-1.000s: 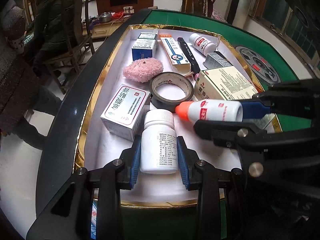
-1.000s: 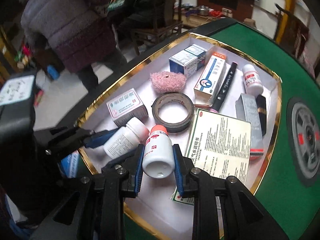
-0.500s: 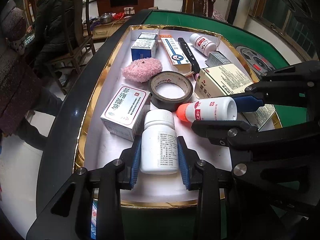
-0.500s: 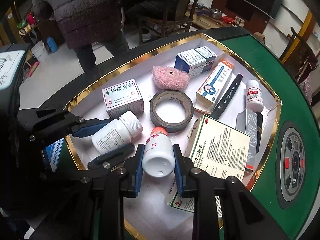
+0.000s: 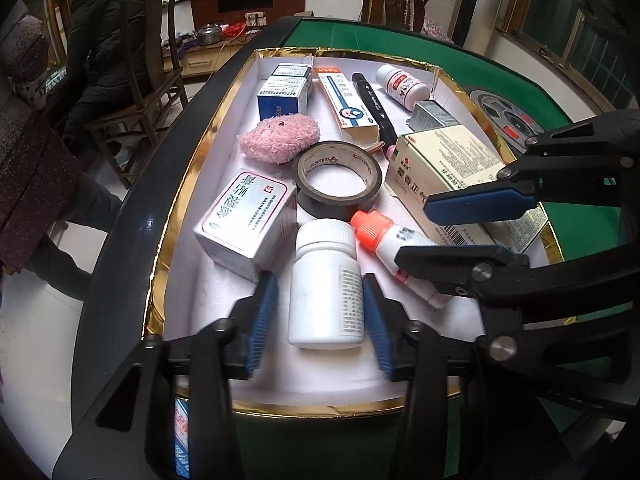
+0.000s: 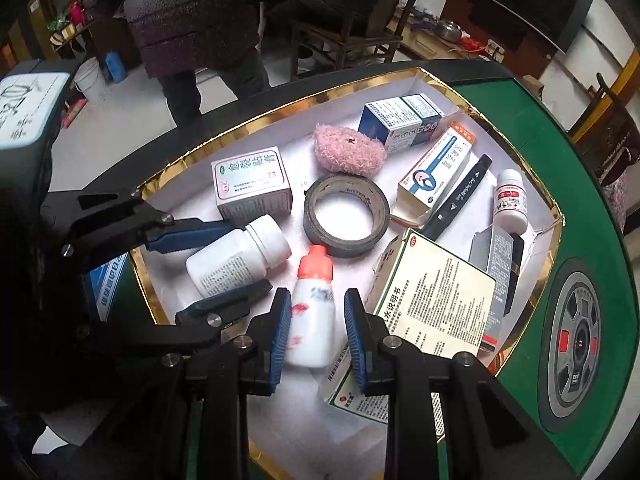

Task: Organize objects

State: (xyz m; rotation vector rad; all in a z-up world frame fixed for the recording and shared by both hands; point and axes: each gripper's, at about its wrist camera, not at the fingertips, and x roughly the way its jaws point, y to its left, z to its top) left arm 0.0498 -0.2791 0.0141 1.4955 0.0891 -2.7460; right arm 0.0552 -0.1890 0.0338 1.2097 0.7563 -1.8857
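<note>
A gold-rimmed white tray (image 5: 192,184) (image 6: 552,216) on a green table holds boxes and bottles. A white pill bottle (image 5: 326,286) (image 6: 236,260) lies on the tray floor between my left gripper's (image 5: 320,320) (image 6: 208,268) spread blue pads, with gaps on both sides. An orange-capped white bottle (image 5: 392,244) (image 6: 314,304) lies beside it between my right gripper's (image 6: 318,332) (image 5: 448,232) spread pads, not touched. Both grippers are open.
In the tray lie a black tape roll (image 5: 336,178), a pink puff (image 5: 280,140), a white medicine box (image 5: 246,216), a large leaflet box (image 5: 452,168), blue boxes (image 5: 284,92), a long box (image 5: 346,104), a black marker (image 5: 374,106) and a small bottle (image 5: 402,86). People stand beyond the table's left edge.
Both grippers have opened and let go: the white pill bottle and the orange-capped bottle now lie on the tray floor, the orange-capped one lower and tilted.
</note>
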